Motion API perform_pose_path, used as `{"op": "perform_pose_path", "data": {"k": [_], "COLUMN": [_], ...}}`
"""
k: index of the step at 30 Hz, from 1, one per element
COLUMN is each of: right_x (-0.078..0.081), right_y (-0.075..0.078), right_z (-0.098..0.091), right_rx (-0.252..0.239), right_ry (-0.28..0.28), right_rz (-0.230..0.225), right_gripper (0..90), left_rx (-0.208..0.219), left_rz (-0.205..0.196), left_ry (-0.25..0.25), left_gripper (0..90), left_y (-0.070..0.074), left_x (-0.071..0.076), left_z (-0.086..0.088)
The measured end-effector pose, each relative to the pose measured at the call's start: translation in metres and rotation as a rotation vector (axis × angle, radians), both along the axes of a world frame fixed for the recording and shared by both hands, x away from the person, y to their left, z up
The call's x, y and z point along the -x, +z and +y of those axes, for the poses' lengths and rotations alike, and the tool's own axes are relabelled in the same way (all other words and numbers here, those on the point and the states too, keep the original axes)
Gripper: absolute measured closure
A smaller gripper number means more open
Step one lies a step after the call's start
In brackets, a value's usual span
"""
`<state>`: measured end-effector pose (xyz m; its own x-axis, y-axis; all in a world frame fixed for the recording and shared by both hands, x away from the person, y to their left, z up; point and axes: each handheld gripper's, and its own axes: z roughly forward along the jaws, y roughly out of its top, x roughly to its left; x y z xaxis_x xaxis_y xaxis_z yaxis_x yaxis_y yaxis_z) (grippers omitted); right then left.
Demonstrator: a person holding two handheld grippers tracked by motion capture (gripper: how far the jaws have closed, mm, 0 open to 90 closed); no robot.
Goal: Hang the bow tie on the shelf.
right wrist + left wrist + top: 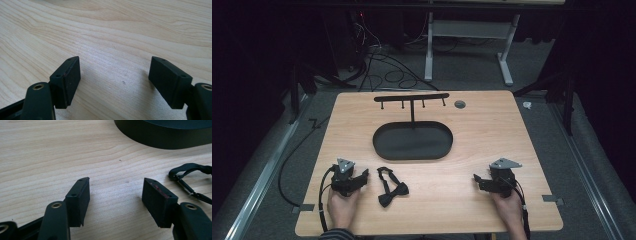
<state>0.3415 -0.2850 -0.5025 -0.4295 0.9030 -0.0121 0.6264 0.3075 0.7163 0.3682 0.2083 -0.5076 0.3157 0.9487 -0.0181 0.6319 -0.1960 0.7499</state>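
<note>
A black bow tie [392, 191] with its strap [385, 173] lies on the wooden table [482, 135] near the front, just right of my left gripper [363, 175]. That gripper [116, 187] is open over bare wood, and the strap's loop and clasp [186, 173] show at its right. Behind the tie stands a black oval tray [412, 141] with a T-shaped hook rack [412, 98] rising from its back; the tray's wall [162, 137] is ahead of the left gripper. My right gripper [477, 179] rests at the front right, open [115, 66] over bare wood.
A small grey round disc [460, 104] is set in the table near the back edge. Cables [382, 65] and a white desk frame [472, 45] stand on the floor beyond the table. Metal rails run along both sides of the floor.
</note>
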Motion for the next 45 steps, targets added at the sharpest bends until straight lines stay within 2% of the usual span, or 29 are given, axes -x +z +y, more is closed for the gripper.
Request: {"op": "perform_pose_path", "data": {"k": [19,25,31,35,36,39,45], "right_x": [0.000,0.000,0.000,0.000,0.000,0.000,0.000], "right_y": [0.000,0.000,0.000,0.000,0.000,0.000,0.000], "right_z": [0.000,0.000,0.000,0.000,0.000,0.000,0.000], "right_rx": [-0.001,-0.001,-0.001,-0.001,-0.001,-0.001,-0.001], "right_ry": [0.000,0.000,0.000,0.000,0.000,0.000,0.000], "right_rz": [0.000,0.000,0.000,0.000,0.001,0.000,0.000], "right_gripper": [26.8,26.8,26.8,26.8,26.8,26.8,26.8], "left_rx": [0.002,0.020,0.010,0.021,0.034,0.020,0.040], "left_rz": [-0.001,0.001,0.001,0.006,0.003,0.004,-0.014], "left_ry": [0.011,0.025,0.021,0.017,0.019,0.007,-0.004], "left_gripper": [39.8,39.6,40.6,42.4,42.4,42.5,42.9], "left_y": [0.000,0.000,0.000,0.001,0.002,0.005,0.012], "left_x": [0.000,0.001,0.001,0.002,0.002,0.002,0.005], "left_z": [-0.001,-0.001,-0.001,0.000,0.000,0.001,0.001]}}
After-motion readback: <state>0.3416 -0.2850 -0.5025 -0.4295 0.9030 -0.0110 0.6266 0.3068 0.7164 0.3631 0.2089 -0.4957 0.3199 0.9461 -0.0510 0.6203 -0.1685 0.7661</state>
